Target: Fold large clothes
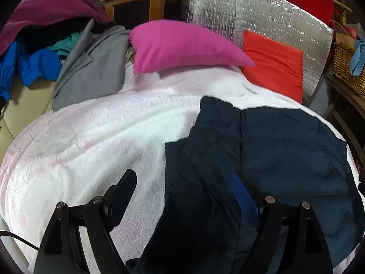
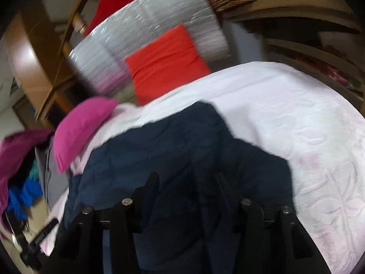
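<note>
1. At the upper left of the left wrist view, a pile of clothes (image 1: 43,52) in purple, blue and grey is seen, partly on the white blanket (image 1: 95,137).
2. At the top centre, a pink pillow (image 1: 182,45) is laid on the blanket, and a red cushion (image 1: 273,66) is leaned beside it against a silver foil panel (image 1: 251,9).
3. The dark navy garment (image 1: 273,141) is spread on the blanket at the lower right of this view.
4. The left gripper (image 1: 184,182) is held wide apart; one finger is over the blanket, the other over the garment, and nothing is grasped.
5. In the blurred right wrist view, the garment (image 2: 171,141) is found at the lower centre, with the blanket (image 2: 296,118) to the right.
6. The right gripper (image 2: 189,180) is seen with dark cloth bunched between its fingers; whether it is pressed cannot be told.
</note>
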A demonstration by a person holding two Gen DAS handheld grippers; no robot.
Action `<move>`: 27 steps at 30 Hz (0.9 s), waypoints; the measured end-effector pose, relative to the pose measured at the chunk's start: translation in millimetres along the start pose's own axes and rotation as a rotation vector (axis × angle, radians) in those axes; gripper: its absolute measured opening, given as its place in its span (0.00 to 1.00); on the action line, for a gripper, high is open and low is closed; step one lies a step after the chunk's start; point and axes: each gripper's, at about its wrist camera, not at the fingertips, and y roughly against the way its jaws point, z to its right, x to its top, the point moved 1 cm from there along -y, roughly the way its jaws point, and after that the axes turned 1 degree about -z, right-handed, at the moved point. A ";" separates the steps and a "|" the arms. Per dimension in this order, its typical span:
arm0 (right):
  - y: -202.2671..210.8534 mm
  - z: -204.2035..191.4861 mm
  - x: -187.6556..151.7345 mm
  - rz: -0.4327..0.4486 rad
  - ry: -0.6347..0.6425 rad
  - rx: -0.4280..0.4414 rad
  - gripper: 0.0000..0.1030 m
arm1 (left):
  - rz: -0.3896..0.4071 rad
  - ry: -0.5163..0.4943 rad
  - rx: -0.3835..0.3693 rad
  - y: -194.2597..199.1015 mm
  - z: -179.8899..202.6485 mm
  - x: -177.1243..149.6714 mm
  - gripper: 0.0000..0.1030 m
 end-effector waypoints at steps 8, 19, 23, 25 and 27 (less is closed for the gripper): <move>-25.7 -18.9 -11.0 -0.113 0.026 -0.061 0.51 | -0.101 0.037 0.023 -20.5 0.9 -5.9 0.82; -111.3 -125.3 27.1 -0.210 0.102 0.037 0.51 | 0.001 -0.031 0.052 -4.2 22.0 1.0 0.82; -161.2 -133.6 25.2 -0.314 0.143 -0.101 0.55 | -0.023 -0.020 0.030 -8.9 23.3 -0.4 0.82; -163.2 -127.0 25.9 -0.332 0.109 -0.092 0.55 | -0.027 -0.030 0.028 -8.9 25.9 -1.9 0.82; -150.1 -123.1 25.2 -0.322 0.102 -0.088 0.55 | -0.015 -0.040 0.034 -5.3 27.4 -2.4 0.82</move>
